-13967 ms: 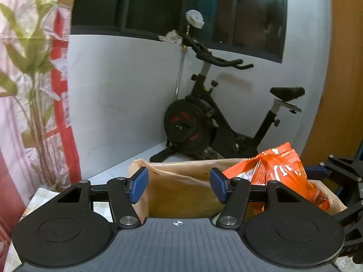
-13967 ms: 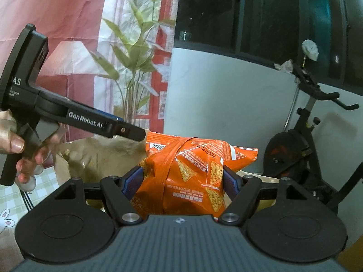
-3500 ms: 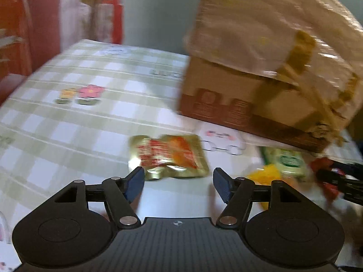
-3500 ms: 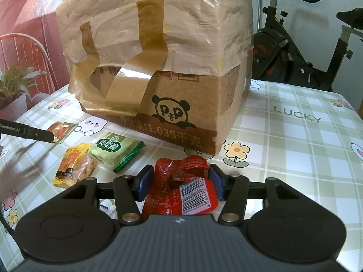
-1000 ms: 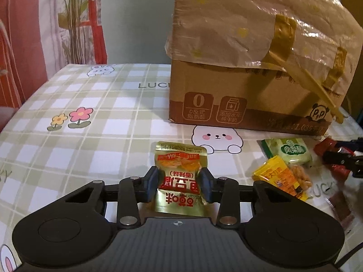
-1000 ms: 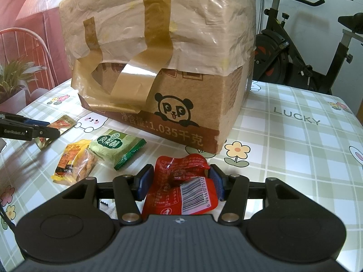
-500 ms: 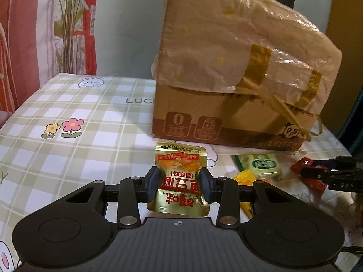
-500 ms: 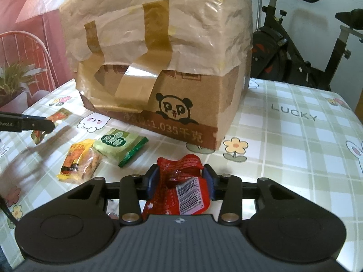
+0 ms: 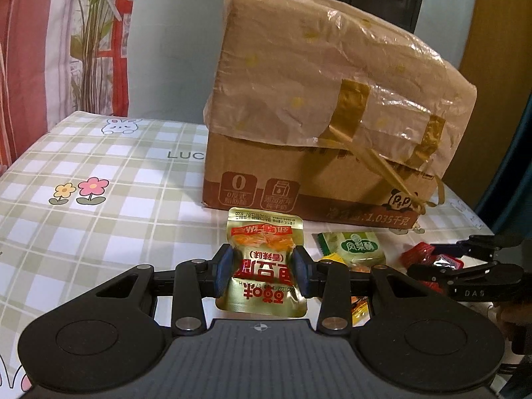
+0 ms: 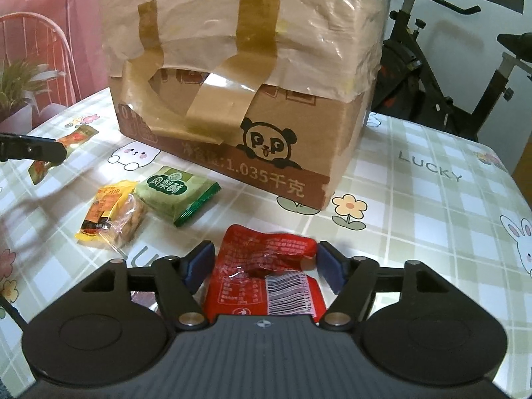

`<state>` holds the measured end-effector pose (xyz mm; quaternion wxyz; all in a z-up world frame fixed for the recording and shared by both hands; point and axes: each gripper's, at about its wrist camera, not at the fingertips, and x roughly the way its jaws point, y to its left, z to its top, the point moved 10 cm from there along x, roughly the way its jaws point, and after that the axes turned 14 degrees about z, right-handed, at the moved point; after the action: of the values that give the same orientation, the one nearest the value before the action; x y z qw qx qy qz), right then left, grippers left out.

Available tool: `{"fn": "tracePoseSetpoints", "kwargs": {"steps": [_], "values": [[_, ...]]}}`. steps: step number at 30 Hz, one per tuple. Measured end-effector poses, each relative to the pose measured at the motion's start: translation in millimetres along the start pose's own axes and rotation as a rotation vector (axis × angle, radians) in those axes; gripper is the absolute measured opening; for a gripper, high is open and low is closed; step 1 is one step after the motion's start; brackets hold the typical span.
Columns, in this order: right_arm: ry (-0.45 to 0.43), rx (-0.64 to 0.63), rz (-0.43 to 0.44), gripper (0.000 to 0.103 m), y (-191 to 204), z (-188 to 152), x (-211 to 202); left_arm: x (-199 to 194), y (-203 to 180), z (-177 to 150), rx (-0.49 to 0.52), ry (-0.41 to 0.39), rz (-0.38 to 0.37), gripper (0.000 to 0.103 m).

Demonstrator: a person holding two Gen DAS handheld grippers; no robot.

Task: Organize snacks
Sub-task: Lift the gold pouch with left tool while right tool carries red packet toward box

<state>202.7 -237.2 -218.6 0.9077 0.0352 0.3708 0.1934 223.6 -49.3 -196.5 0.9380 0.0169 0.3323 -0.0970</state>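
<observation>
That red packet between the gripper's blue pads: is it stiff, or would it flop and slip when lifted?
The red packet looks crinkled and creased, so it is probably thin, soft film that would sag. Its surface shines, so it may slide between the right gripper's pads, which now stand apart from it. It looks flat and probably light.

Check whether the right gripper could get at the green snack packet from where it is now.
Probably yes. The green packet lies flat on the tablecloth, ahead and left of the right gripper, with nothing stacked on it. But the red packet sits between the jaws, which have just been opening, and the yellow packet crowds its left edge.
</observation>
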Motion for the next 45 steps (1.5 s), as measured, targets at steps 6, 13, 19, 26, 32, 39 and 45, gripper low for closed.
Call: {"fn": "tracePoseSetpoints", "kwargs": {"steps": [6,13,19,26,32,39,45], "values": [[-0.022,-0.005,0.017,0.036,10,6,-10,-5,0,2,-0.014,-0.011,-0.019,0.041],[-0.062,-0.034,0.055,0.031,29,18,-26,-12,-1,7,-0.019,-0.032,-0.035,0.041],[-0.113,-0.089,0.146,0.031,57,44,-40,-26,-3,23,0.002,-0.088,-0.042,0.041],[-0.246,-0.186,0.235,0.032,92,97,-69,-52,-6,74,0.019,-0.204,-0.057,0.042],[-0.413,-0.219,0.275,0.032,100,165,-106,-77,-23,146,0.057,-0.357,-0.091,0.042],[-0.483,-0.204,0.184,0.032,62,236,-107,-44,-51,217,0.065,-0.389,-0.099,0.042],[-0.413,-0.079,0.097,0.032,12,252,-75,12,-64,231,0.066,-0.289,-0.060,0.045]]}}
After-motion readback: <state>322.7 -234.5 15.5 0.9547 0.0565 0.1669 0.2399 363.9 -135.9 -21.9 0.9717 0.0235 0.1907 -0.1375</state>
